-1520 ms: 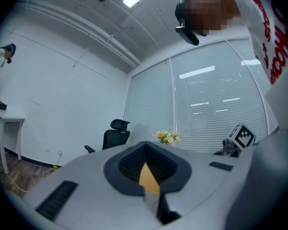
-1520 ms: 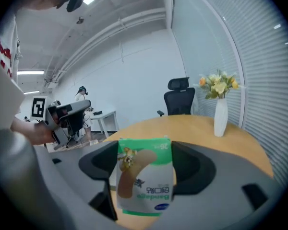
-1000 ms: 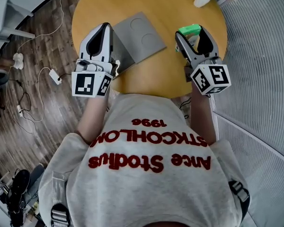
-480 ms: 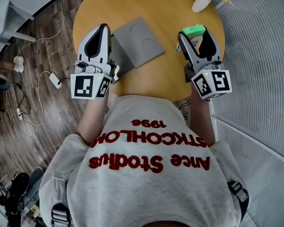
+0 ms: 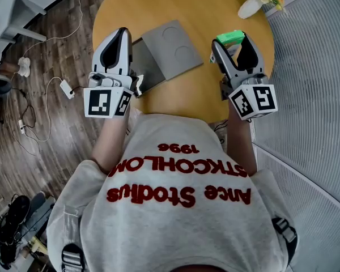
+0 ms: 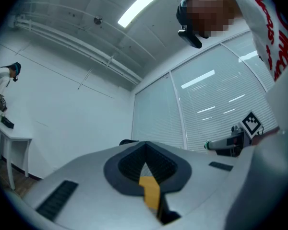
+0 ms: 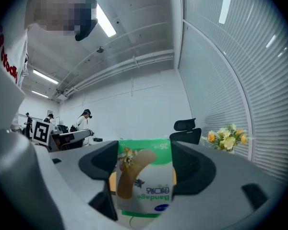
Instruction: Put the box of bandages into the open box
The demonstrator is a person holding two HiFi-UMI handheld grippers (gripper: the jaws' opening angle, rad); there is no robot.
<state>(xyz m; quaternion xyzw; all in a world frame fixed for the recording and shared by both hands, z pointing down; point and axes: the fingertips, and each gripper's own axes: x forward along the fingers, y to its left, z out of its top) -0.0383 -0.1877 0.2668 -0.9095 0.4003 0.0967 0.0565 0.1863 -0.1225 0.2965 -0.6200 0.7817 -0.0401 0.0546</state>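
Two grippers are over the table (image 5: 184, 4), one at each side of the open box (image 5: 171, 45). The right gripper (image 5: 232, 43) is closed on the bandage box (image 5: 229, 36) and holds it to the right of the open box, apart from it. As I judge, the carton is lifted off the wood. The jaws press on its two narrow sides, so the printed face looks back along the gripper and the far end stays free. I think this grip is chosen so that the free end can go down into the open box first, and the jaws can then let go without touching the walls.

The left gripper (image 5: 122, 34) has its jaws together with nothing between them; only a thin yellow strip of the table shows behind the tips. It is at the left edge of the open box, over its darker part. If it touches there I cannot tell. Probably it waits to steady the open box, which is flat, grey and looks light.

The bandage box is a small carton, green on one end and white on the rest. It carries a picture of a tan plaster strip laid slantwise, and the word "Bandage" reads upside down in the right gripper view. It seems thin cardboard, so a hard squeeze could dent it
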